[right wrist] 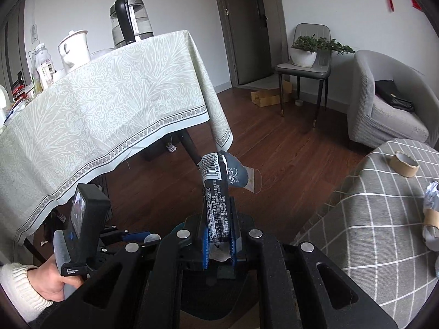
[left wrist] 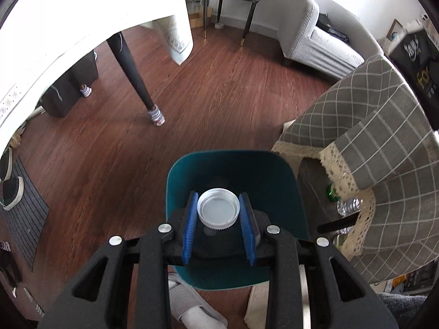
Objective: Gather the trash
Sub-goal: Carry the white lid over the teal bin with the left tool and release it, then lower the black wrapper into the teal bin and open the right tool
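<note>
Pinched between the blue fingers (left wrist: 193,220) of the left gripper (left wrist: 218,224), a white lid (left wrist: 218,209) is held directly above the open teal bin (left wrist: 236,170) on the wooden floor (left wrist: 219,87). A dark wrapper (right wrist: 216,200) is clamped upright by the right gripper (right wrist: 219,242), closed tight on its lower end. The bin is flanked closely by the checked-cloth table (left wrist: 378,142), with open floor beyond.
</note>
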Demonstrator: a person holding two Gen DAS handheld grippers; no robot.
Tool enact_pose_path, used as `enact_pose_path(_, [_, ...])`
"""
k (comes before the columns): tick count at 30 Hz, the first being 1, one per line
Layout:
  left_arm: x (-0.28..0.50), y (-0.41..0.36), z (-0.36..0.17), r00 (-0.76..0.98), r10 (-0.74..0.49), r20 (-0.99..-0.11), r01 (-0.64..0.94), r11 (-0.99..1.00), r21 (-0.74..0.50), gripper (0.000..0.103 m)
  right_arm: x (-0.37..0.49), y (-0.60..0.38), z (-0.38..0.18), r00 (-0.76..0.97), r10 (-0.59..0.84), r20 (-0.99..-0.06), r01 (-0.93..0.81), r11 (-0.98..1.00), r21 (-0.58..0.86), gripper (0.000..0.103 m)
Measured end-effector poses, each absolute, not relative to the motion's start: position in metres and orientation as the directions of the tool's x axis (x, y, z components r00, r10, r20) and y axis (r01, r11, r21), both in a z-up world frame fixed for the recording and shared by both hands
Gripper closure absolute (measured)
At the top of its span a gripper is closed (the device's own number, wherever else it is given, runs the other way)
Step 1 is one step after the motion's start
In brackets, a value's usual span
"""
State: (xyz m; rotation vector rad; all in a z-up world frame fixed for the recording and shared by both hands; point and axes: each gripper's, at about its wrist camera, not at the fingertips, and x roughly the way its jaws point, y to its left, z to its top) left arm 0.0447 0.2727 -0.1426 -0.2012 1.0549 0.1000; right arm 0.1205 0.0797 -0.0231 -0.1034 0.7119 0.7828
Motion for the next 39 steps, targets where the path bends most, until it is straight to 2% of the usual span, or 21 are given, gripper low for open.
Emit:
enact_pose_path(11, [0.034, 0.288, -0.175, 0.396, -0.046, -0.917, -0.168, 0.978, -0.122, 0.070, 0.125, 0.121, -0.047, 0.423, 0.610, -0.670, -0.704, 0.687, 0.182, 0.092])
enact_pose_path(15, [0.032, 0.290, -0.181, 0.375, -0.051, -0.926, -0.173, 0.977, -0.123, 0.060, 0.129, 0.131, -0.060, 0.388, 0.605, -0.696, -0.702, 0.683, 0.202, 0.092])
enact_pose_path(17, [0.030, 0.291, -0.180, 0.379, -0.056, -0.924, -0.167, 0.978, -0.128, 0.059, 0.131, 0.137, -0.067, 0.374, 0.594, -0.712, -0.698, 0.686, 0.206, 0.092])
enact_pose_path(20, [0.027, 0.291, -0.177, 0.392, -0.060, -0.918, -0.162, 0.978, -0.133, 0.051, 0.134, 0.144, -0.079, 0.357, 0.574, -0.737, -0.694, 0.691, 0.202, 0.092])
enact_pose_path(25, [0.024, 0.296, -0.167, 0.426, -0.061, -0.902, -0.174, 0.974, -0.148, 0.050, 0.139, 0.152, -0.101, 0.330, 0.537, -0.777, -0.681, 0.705, 0.198, 0.092])
enact_pose_path(34, [0.018, 0.303, -0.138, 0.529, -0.030, -0.848, -0.182, 0.972, -0.148, 0.053, 0.147, 0.167, -0.147, 0.258, 0.483, -0.837, -0.653, 0.725, 0.217, 0.092])
enact_pose_path(39, [0.017, 0.306, -0.117, 0.586, -0.005, -0.810, -0.182, 0.974, -0.138, 0.064, 0.145, 0.175, -0.170, 0.220, 0.440, -0.871, -0.655, 0.728, 0.203, 0.092])
